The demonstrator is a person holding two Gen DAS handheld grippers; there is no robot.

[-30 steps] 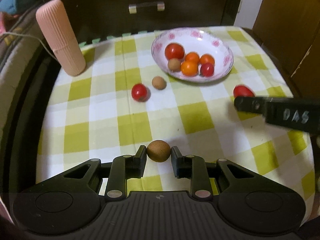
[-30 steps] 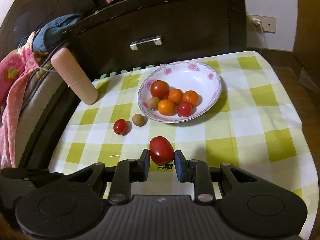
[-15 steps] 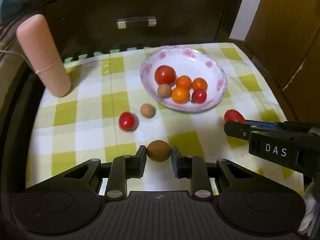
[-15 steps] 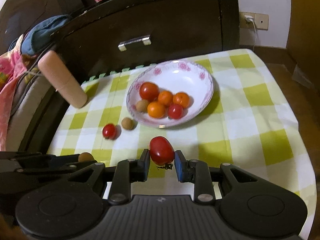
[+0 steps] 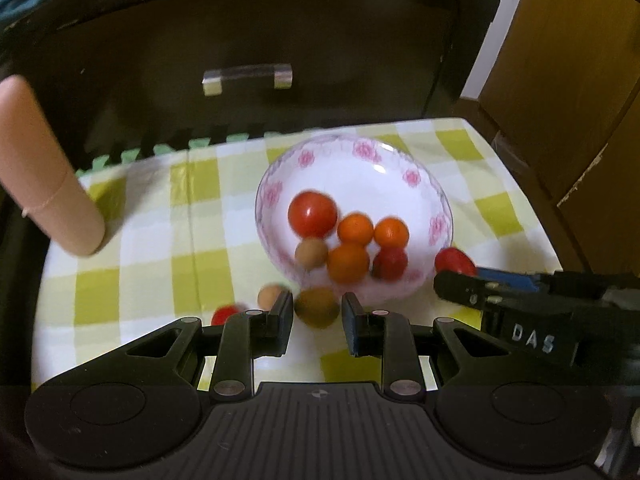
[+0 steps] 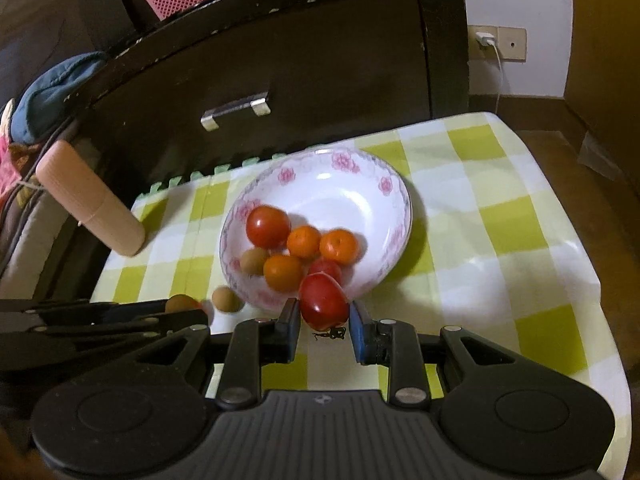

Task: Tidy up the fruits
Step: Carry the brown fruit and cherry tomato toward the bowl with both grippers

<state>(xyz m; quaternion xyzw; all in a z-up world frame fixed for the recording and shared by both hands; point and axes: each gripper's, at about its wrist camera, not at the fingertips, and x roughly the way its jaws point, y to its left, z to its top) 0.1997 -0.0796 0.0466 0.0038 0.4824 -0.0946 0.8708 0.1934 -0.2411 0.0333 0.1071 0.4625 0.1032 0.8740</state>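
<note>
Both loads sit at the bowl's (image 6: 394,236) near rim: the right hand-held gripper (image 6: 324,322) clamps a red tomato (image 6: 323,307), the left hand-held gripper (image 5: 317,314) a brown fruit (image 5: 316,307), bowl just ahead.

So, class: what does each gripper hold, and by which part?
The left gripper pinches a small brown fruit by its two sides. The right gripper pinches a red tomato by its lower sides, near the bowl.
</note>
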